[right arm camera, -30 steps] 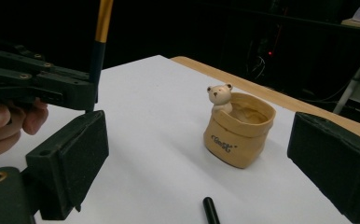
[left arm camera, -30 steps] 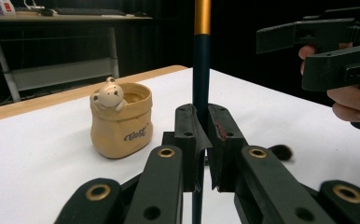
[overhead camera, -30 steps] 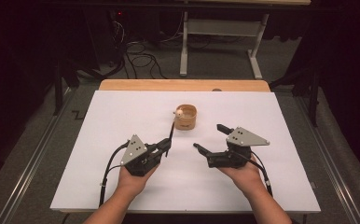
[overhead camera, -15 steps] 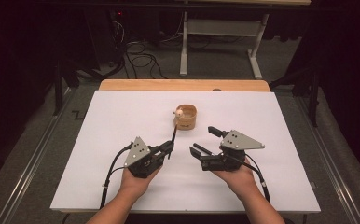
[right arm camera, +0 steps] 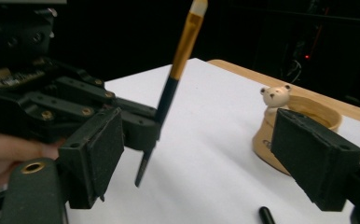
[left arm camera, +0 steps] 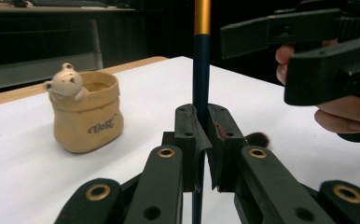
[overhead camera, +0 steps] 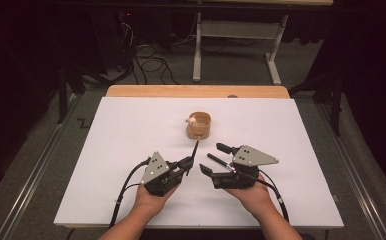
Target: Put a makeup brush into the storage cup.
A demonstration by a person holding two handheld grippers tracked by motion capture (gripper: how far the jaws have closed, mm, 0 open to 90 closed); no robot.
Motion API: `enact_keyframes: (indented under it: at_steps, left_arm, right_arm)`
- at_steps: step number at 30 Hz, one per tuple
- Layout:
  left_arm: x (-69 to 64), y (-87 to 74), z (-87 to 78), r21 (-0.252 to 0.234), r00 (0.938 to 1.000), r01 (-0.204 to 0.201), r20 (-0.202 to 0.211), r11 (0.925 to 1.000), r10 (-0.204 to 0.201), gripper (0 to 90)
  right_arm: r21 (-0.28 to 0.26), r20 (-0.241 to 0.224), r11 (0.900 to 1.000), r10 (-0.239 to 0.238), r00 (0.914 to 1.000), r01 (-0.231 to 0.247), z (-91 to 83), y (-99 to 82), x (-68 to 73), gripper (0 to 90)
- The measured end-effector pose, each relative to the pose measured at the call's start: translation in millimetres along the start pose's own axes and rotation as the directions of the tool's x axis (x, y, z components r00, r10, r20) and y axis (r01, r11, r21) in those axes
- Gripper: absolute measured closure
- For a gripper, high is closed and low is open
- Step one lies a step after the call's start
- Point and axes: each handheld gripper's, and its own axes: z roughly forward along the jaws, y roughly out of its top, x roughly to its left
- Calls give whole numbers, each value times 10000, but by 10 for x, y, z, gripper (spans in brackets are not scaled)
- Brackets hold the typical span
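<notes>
small tan pot (overhead camera: pixel 199 125) standing upright on the white desk (overhead camera: pixel 131 130), towards the far middle. shaped like a soft sack, with dark lettering on its side, too small to read. tiny pale bear figure (overhead camera: pixel 192 120) perched on the rim, paws hooked over the edge. bare wooden strip (overhead camera: pixel 196 91) along the far edge of the desk. beyond it, grey floor (overhead camera: pixel 46 145) with a tangle of dark cables (overhead camera: pixel 148 62). white metal frame (overhead camera: pixel 236 45) on two legs further back, well apart from the desk. small red light (overhead camera: pixel 127 15) glowing in the dark background.
</notes>
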Motion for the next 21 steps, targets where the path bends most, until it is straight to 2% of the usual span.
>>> enact_keyframes:
  at_steps: [5,9,12,19,21]
  left_arm:
    - [-78,-32,45,133,9997,-100,221,9999,97,834]
    - [-122,-51,70,196,9994,-165,316,9997,159,834]
    - [-141,-63,80,239,9992,-154,369,9996,145,834]
    - [-164,-71,85,224,9990,-86,443,9997,76,834]
    - [-169,-72,84,224,9989,-94,459,9997,84,834]
  right_arm:
    - [-128,-195,9997,201,9996,-204,7,-2,18,217]
    - [-167,-545,9990,415,9977,-425,9,-19,26,314]
    - [-153,-630,9990,415,9971,-426,9,-25,19,332]
    - [-207,-853,9935,1099,9903,-1121,0,-56,-4,403]
    - [-218,-884,9930,1140,9895,-1163,2,-58,-2,429]
